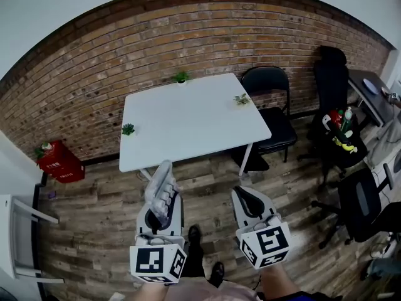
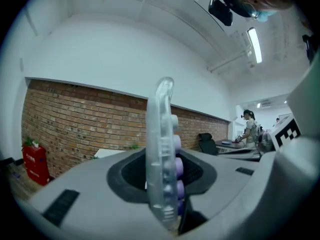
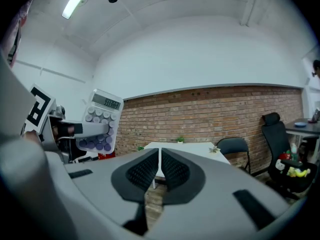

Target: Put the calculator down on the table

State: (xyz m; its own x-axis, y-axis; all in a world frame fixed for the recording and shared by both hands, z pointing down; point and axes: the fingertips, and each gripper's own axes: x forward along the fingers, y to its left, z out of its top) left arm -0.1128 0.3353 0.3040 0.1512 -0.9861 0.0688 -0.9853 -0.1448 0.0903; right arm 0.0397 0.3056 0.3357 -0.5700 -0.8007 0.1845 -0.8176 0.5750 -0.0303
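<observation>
**A:** Where is the calculator?
**B:** Your left gripper (image 1: 163, 211) has its fingers clamped on the white plastic calculator with round lilac keys (image 1: 160, 190), edge-up over the wooden plank floor (image 1: 207, 184), well short of the white square bench (image 1: 188, 118).
**A:** And my right?
**B:** Your right gripper (image 1: 244, 196) has its fingers pressed together, empty.

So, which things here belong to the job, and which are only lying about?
Job: calculator, left gripper gripping it, white table.
Lying about: small plants on the table, black chair, red box.
</observation>
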